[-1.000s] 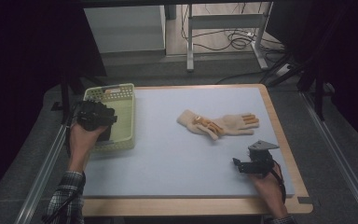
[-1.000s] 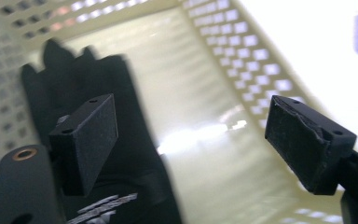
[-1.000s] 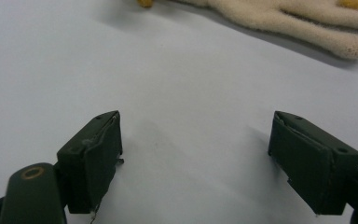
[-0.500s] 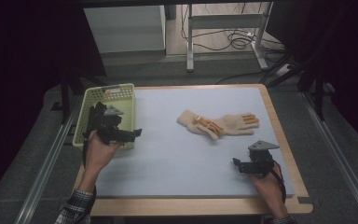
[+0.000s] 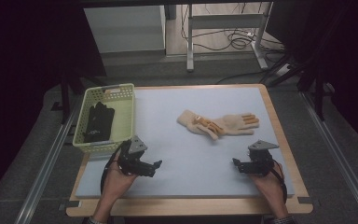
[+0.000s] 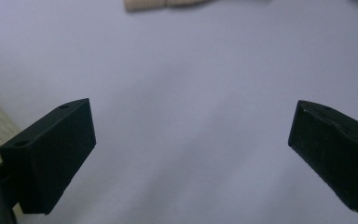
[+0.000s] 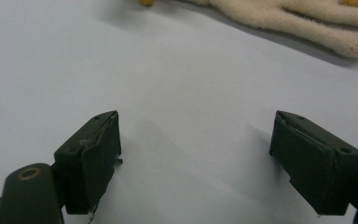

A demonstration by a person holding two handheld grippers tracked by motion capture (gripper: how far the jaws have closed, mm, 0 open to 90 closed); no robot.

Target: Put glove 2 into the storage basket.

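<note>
The left gripper (image 5: pixel 154 164) sits over the pale mat (image 5: pixel 182 158) beside the green basket (image 5: pixel 121 93), jaws spread and empty. The right gripper (image 5: pixel 237 163) rests near the mat's right edge, jaws likewise spread. A black glove (image 5: pixel 97 122) lies inside the basket; two cream gloves (image 5: pixel 219 124) lie mid-mat.

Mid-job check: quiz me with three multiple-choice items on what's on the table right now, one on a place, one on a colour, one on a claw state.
1. Where does the black glove lie?
A. on the mat
B. in the basket
C. in the right claw

2. What colour is the basket?
A. pale green
B. red
C. blue

3. How does the left claw stand?
A. shut on a glove
B. shut and empty
C. open and empty

Answers: 1 B, the glove sits inside the basket walls. 2 A, its mesh is pale green. 3 C, the left gripper view shows the jaws wide apart over bare mat.
</note>
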